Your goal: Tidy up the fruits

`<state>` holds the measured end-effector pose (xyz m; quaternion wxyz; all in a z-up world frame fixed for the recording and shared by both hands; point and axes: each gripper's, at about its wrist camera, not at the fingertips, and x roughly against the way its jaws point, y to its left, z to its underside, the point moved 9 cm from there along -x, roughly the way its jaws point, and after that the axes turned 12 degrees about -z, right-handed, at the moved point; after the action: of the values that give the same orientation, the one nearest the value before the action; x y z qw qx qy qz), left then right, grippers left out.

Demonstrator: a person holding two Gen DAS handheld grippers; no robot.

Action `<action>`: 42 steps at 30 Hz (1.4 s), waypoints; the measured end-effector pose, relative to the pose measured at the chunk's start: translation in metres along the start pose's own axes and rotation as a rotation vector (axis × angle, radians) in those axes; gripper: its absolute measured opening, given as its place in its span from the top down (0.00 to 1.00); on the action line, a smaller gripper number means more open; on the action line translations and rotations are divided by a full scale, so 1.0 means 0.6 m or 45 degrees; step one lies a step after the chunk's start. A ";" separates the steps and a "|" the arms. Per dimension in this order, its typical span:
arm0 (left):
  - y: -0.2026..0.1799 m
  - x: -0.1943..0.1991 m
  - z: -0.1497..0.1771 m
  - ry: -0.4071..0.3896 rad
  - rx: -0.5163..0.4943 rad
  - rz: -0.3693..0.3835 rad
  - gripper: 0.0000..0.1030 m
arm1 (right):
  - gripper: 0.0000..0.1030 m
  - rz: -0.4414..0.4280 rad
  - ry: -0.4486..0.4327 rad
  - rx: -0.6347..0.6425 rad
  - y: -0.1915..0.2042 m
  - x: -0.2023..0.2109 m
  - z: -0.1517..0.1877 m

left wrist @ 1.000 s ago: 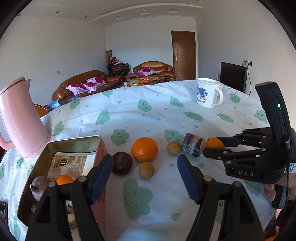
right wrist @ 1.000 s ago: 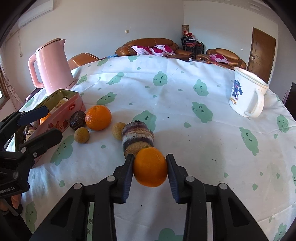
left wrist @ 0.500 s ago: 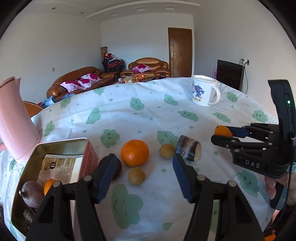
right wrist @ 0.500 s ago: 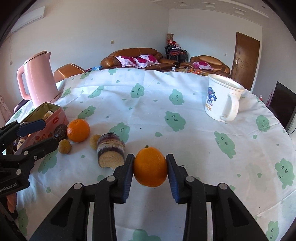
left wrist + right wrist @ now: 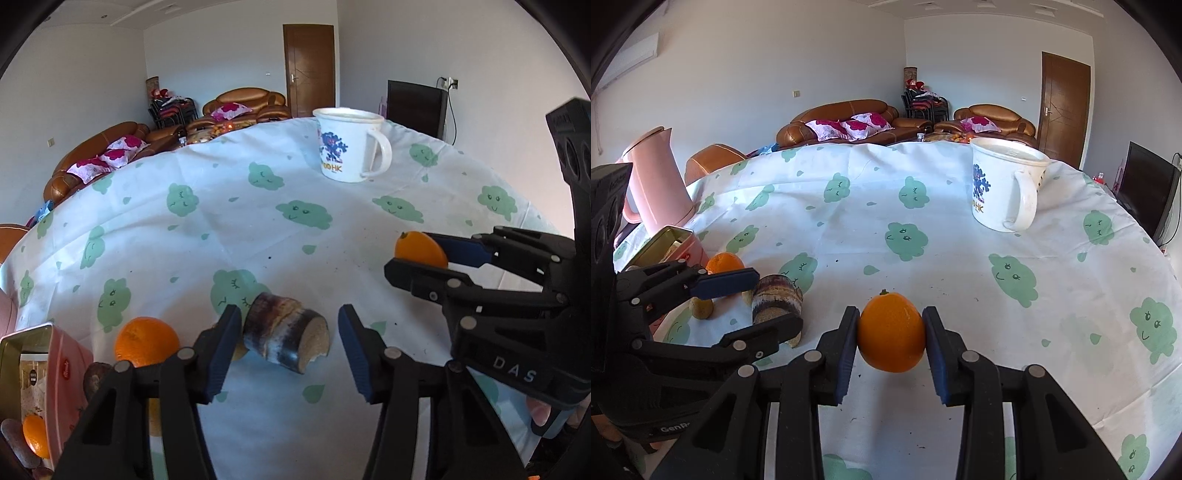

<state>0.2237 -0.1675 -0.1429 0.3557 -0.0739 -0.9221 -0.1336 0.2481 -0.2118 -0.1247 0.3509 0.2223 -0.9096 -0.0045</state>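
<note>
Right gripper [image 5: 891,341], jaws clamped on the small orange [image 5: 891,331], has lifted it clear of the tablecloth [image 5: 960,236], while the left gripper [image 5: 290,349], jaws open, has advanced to straddle the sugarcane piece [image 5: 286,338]; likely next pick for the tin [image 5: 48,363].

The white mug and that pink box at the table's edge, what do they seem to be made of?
The mug looks like glazed ceramic, though enamel is possible: glossy white, thick rim and handle, printed blue picture. The pink box looks like painted tin: thin walls, a shiny gold-coloured metal rim and inside, printed pink outside. The right gripper holds an orange nearby.
</note>
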 end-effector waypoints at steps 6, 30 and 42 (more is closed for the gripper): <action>-0.004 0.002 0.001 -0.012 -0.027 -0.015 0.58 | 0.64 0.010 -0.005 0.009 0.000 0.002 0.000; 0.021 0.053 -0.017 -0.207 0.053 -0.033 0.59 | 0.64 -0.028 -0.152 0.087 0.024 0.037 -0.015; 0.031 0.078 -0.022 -0.304 0.084 -0.056 0.59 | 0.64 -0.046 -0.214 0.117 0.033 0.053 -0.019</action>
<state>0.2020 -0.1519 -0.0984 0.2425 -0.0575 -0.9631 -0.1013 0.2266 -0.2050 -0.0927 0.2625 0.2532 -0.9310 0.0122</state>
